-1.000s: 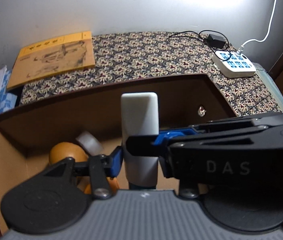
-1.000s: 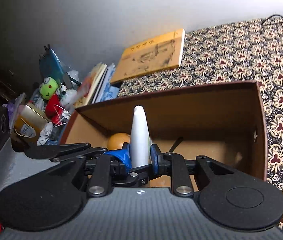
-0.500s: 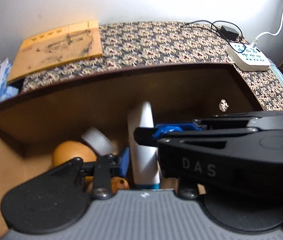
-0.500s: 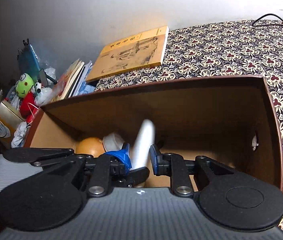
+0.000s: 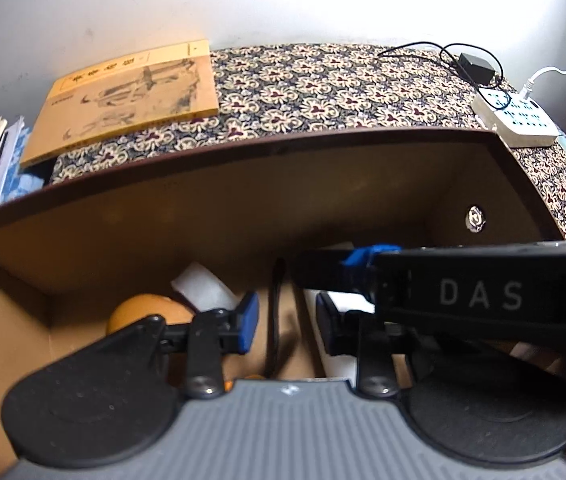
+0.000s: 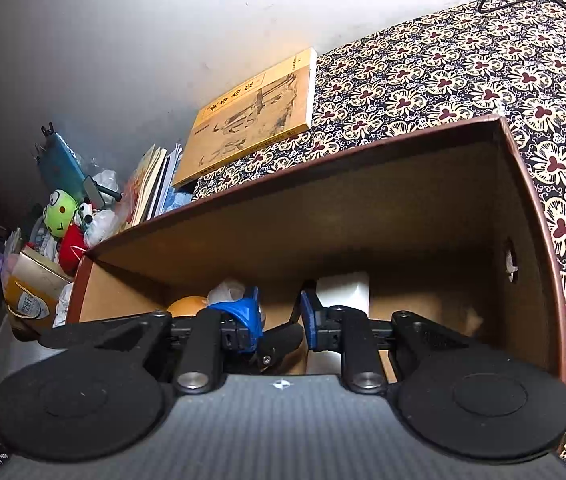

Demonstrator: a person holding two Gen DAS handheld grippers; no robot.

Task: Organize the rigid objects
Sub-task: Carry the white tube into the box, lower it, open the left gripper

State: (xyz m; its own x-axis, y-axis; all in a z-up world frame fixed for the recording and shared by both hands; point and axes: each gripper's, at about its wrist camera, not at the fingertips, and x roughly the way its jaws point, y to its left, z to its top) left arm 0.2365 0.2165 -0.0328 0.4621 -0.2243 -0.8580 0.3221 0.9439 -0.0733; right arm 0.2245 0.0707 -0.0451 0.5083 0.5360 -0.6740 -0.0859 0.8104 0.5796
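One item just landed: the white bottle (image 5: 349, 303) lies on the floor of the brown box (image 5: 243, 152), on the right half, free of both tongs.
Bottle, other view: its top shows just behind the right-hand pad of the right tongs (image 6: 279, 308), touching neither pad as far as I can tell.
Left tongs (image 5: 285, 312): jaws apart and empty, low inside the box, with the bottle just beside the right finger.
Right tongs: jaws have just been opening; nothing sits between them, so the bottle looks released.
Already boxed: an orange ball (image 5: 143, 312) and a white roll (image 5: 203, 284) sit together in the left half; a dark thin strip (image 5: 277, 320) runs down the middle, and I cannot tell what it is.
Progress, my judgement: this placement is done. Both tongs need lifting clear before anything else gets fetched.
Left to do: unclear, since no other loose rigid piece shows near the box.
Counter: covered in a dark floral cloth (image 5: 323, 92), with the box standing on it.
On the cloth: a yellow book (image 5: 131, 96) lies flat beyond the box; a white power strip (image 5: 517, 122) and a black adapter (image 5: 475, 65) sit at the far right, well apart from the box.
Room: a plain pale wall stands behind. Off the left end, a pile of books (image 6: 155, 188) and a green plush toy (image 6: 59, 216) crowd together.
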